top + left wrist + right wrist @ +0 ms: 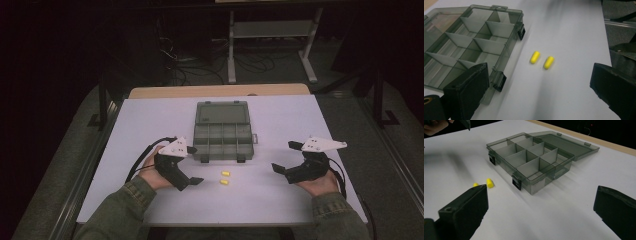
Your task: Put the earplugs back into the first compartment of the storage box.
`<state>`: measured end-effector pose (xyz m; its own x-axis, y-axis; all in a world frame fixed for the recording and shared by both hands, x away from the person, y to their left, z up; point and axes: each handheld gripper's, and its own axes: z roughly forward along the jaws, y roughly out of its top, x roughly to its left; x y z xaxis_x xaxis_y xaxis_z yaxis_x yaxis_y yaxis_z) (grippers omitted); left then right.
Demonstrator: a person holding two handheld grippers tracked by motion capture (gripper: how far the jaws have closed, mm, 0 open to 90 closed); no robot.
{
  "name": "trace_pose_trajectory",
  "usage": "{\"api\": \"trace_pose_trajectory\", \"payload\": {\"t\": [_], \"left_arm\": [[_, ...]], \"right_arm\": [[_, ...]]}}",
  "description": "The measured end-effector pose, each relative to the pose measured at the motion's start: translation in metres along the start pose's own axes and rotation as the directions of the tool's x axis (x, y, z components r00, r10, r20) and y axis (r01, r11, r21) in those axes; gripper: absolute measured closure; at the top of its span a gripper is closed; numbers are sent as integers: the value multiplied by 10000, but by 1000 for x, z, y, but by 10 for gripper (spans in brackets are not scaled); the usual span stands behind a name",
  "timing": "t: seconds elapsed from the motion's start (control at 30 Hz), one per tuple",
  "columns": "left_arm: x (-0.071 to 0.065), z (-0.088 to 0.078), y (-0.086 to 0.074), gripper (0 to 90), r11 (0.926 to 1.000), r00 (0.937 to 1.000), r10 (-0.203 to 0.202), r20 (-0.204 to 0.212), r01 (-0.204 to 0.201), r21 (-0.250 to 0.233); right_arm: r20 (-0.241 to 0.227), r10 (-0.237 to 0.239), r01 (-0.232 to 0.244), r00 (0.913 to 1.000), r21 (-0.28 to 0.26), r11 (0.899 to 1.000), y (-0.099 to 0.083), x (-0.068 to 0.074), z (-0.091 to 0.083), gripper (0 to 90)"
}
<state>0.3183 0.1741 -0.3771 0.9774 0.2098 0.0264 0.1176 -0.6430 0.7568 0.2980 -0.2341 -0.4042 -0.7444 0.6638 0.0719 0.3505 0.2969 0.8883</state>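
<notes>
the white table carries an open smoky-grey compartment box, lid laid back flat on its far side, dividers bare. the left gripper and right gripper both rest on the table with jaws spread wide, holding nothing. between them, just in front of the box's latches, lie two yellow foam earplugs, side by side and near each other without touching. in the left gripper view their long axes run parallel, tipped up and to the right. risk, as i judge it: they are short, soft and round, so a jaw closing across the ends could roll or squirt one away, or nudge its neighbour.
</notes>
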Motion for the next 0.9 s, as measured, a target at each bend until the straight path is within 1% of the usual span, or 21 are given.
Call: {"api": "trace_pose_trajectory", "payload": {"t": [0.13, 0.23, 0.27, 0.33, 0.43, 0.5, 0.63, 0.67, 0.83, 0.87, 0.9], "left_arm": [[-2, 7, 3, 22, 9997, 9997, 175, 164, -178, 163], [-5, 15, 7, 22, 9990, 9988, 335, 358, -345, 280], [-5, 15, 7, 22, 9990, 9988, 335, 358, -345, 280], [-7, 22, 10, 22, 9981, 9976, 461, 511, -481, 384], [-8, 26, 11, 22, 9973, 9968, 520, 599, -549, 479], [-10, 32, 12, 22, 9952, 9952, 643, 732, -693, 684], [-12, 38, 13, 23, 9941, 9939, 692, 859, -760, 780], [-12, 40, 13, 45, 9937, 9929, 720, 946, -795, 785], [-16, 51, 15, 72, 9892, 9873, 904, 1302, -1042, 1031], [-16, 53, 15, 97, 9880, 9859, 940, 1386, -1095, 1090], [-17, 55, 15, 97, 9874, 9849, 963, 1441, -1128, 1113]], "right_arm": [[12, -22, 22, 10000, 1, 10000, 0, 0, 0, 0], [59, -26, 26, 10000, 13, 10000, 0, 1, -1, 0], [59, -26, 26, 10000, 13, 10000, 0, 1, -1, 0], [74, -40, 39, 10000, 28, 10000, 0, 1, -2, 0], [84, -35, 35, 10000, 45, 10000, -1, 1, -2, 0], [96, -43, 42, 9999, 67, 10000, -1, 2, -2, 0], [84, -60, 59, 9999, 80, 10000, -1, 2, -2, 0], [80, -67, 66, 9999, 89, 9999, -1, 2, -2, 0], [72, -105, 104, 9999, 127, 9999, -1, 3, -2, 0], [60, -112, 111, 9999, 146, 9998, -1, 3, -2, 0], [60, -112, 111, 9999, 146, 9998, -1, 3, -2, 0]]}}
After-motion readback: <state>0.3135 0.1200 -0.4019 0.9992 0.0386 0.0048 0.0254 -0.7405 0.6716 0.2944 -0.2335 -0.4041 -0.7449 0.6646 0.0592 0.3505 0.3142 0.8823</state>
